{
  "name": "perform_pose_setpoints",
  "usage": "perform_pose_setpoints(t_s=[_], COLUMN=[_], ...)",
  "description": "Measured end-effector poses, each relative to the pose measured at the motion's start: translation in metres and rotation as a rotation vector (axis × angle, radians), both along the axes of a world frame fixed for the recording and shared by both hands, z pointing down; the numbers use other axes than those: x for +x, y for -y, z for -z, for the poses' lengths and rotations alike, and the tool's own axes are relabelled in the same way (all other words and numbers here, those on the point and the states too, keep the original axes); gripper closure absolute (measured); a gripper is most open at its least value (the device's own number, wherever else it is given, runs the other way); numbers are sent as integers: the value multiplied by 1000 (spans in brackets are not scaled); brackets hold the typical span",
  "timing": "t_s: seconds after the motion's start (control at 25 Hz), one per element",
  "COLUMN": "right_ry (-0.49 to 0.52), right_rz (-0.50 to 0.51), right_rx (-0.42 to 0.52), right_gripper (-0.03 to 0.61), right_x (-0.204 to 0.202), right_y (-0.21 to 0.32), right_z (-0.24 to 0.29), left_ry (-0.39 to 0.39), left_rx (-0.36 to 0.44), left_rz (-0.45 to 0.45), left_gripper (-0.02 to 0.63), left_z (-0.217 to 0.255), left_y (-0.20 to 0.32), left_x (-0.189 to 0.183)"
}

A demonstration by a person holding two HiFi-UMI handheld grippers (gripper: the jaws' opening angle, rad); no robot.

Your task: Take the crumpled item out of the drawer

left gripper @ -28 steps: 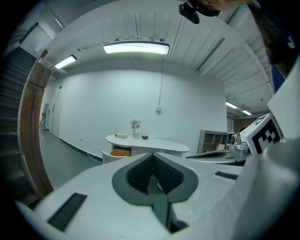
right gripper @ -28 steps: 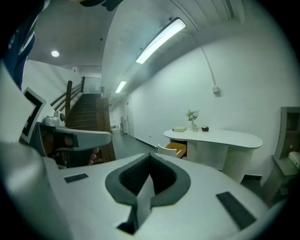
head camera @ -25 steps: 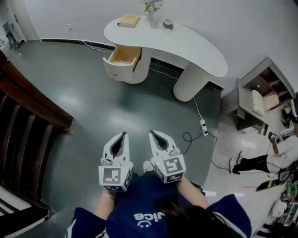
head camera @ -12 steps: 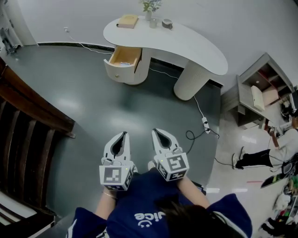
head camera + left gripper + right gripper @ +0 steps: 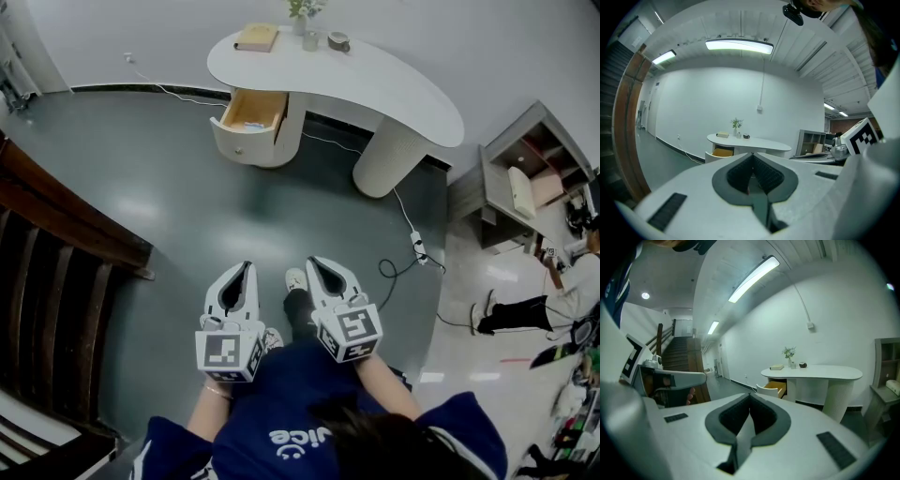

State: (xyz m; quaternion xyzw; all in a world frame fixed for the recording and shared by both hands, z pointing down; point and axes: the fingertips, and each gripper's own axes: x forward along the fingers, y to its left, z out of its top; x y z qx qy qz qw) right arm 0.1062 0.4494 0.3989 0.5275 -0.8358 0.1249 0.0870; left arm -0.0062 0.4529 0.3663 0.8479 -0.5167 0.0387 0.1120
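A white curved desk [image 5: 375, 80] stands across the room by the far wall. Its drawer [image 5: 251, 114] is pulled out, with a wood-coloured inside; I cannot make out what lies in it from here. The same open drawer [image 5: 723, 152] shows small in the left gripper view, and the drawer [image 5: 774, 389] shows in the right gripper view too. My left gripper [image 5: 246, 270] and right gripper [image 5: 313, 265] are held side by side near my body, far short of the desk. Both are shut with nothing between the jaws.
On the desk stand a book [image 5: 257, 37], a small plant [image 5: 304, 11] and a dark bowl [image 5: 338, 41]. A power strip with cable [image 5: 418, 249] lies on the floor right of me. A wooden stair rail [image 5: 66, 225] runs along the left. A shelf unit [image 5: 525, 183] stands at the right.
I have stepped forward a little toward the desk; a foot now shows between the grippers. Both grippers stay shut and level.
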Motion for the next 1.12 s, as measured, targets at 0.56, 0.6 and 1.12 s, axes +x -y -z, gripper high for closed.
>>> perform_pose_setpoints(t_s=[0.56, 0.6, 1.12], right_ry=[28, 30, 53], right_rz=[64, 75, 205], right_rx=[-27, -30, -53], right_gripper=[571, 571, 571], right_x=[24, 26, 52], right_y=[140, 151, 256], right_z=[-17, -17, -22], left_ry=[27, 26, 37], left_rx=[-49, -49, -52], left_rz=[96, 104, 214], left_gripper=[609, 609, 609], left_z=[-15, -15, -13], left_y=[113, 123, 216], left_x=[14, 16, 53])
